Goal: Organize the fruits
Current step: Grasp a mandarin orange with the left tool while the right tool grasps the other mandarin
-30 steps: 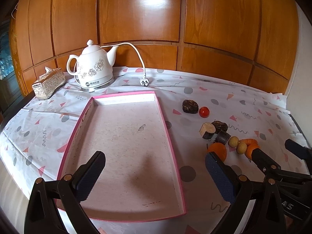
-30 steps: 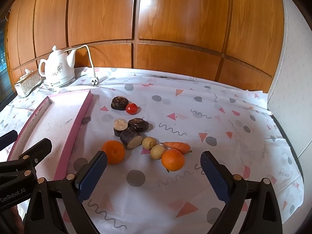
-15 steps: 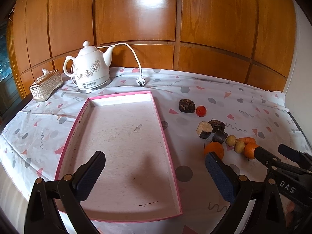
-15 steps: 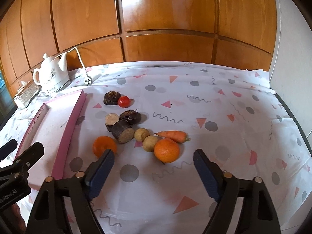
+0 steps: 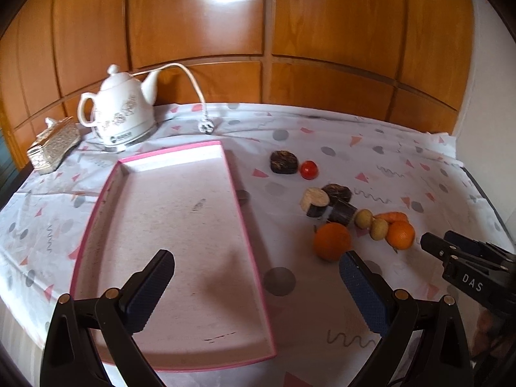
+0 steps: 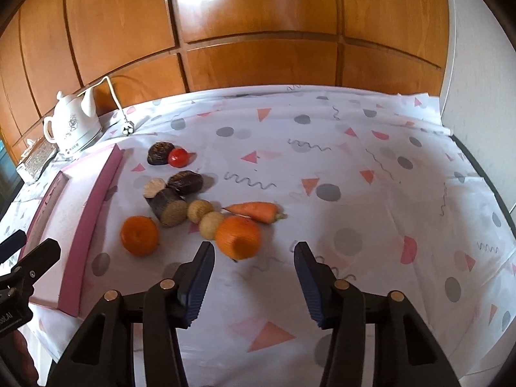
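Pink-rimmed tray, orange fruit — white tablecloth patterned with pink triangles, grey dots.

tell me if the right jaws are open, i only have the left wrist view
observer: Yes. In the right wrist view the right gripper has its jaws wide apart, with nothing held between them.
operator: which fruit is it lined up on
observer: The right orange, just ahead of the jaws and closer to the left one.
operator: whats the orange bit behind it
observer: A carrot, lying flat behind that orange, thin tip pointing toward the tray side.
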`<state>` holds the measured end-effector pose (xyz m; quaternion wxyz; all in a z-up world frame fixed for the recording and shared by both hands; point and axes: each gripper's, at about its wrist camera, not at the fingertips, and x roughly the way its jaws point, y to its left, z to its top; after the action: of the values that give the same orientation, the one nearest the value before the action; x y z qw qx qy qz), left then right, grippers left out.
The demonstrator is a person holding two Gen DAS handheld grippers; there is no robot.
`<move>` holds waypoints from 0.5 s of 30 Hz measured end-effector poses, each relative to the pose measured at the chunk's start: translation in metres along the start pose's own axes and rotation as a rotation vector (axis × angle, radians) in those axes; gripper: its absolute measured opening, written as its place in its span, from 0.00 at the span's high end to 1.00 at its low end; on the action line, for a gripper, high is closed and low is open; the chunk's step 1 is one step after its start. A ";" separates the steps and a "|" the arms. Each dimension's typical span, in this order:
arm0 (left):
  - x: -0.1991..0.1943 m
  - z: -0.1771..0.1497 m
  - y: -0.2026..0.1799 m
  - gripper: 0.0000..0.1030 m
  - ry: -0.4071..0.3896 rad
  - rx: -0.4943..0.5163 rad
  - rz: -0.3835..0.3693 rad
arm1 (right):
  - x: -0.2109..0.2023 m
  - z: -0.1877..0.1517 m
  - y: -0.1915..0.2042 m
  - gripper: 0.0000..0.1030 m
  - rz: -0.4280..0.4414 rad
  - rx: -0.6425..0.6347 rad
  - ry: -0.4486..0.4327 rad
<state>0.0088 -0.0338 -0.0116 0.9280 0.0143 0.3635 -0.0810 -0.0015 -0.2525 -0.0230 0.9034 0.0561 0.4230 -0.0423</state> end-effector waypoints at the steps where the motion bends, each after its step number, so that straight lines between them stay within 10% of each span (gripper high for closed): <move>1: 0.002 0.001 -0.002 0.00 0.008 0.009 -0.020 | 0.002 -0.001 -0.006 0.53 0.004 0.011 0.012; 15: 0.029 0.010 -0.023 0.07 0.087 0.043 -0.151 | 0.034 0.006 -0.011 0.59 0.119 0.006 0.081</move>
<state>0.0328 -0.0615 -0.0227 0.9020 0.0103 0.4017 -0.1577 0.0231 -0.2650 -0.0462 0.8863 0.0853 0.4550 0.0123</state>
